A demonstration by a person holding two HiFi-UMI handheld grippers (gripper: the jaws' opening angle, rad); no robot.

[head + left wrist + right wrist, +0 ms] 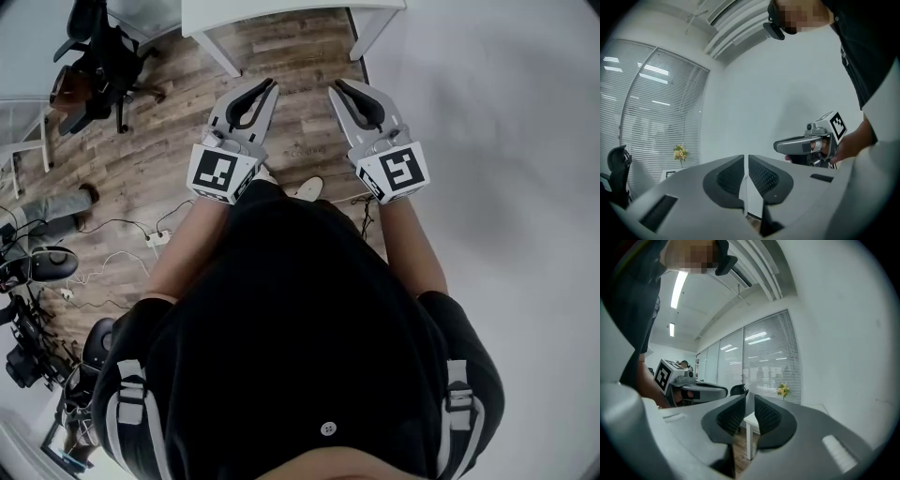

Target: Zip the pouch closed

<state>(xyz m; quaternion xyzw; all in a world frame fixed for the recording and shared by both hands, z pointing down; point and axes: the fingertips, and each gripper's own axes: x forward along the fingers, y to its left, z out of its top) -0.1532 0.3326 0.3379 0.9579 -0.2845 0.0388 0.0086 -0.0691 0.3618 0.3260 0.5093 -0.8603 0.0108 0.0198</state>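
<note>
Left tongs (746,158) pressed together, empty; right tongs (749,395) a crack apart, empty. Both hang over wood floor (300,56), with the bench (281,14) just beyond, cut off at top centre. Wall (506,141) fills the frame's right. No view shows the pouch.

Bright, even light; fisheye-warped edges

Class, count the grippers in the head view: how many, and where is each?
2. The left gripper is over the wood floor at the view's left; the right gripper is beside it, apart, by the white wall. None seems hidden.
</note>
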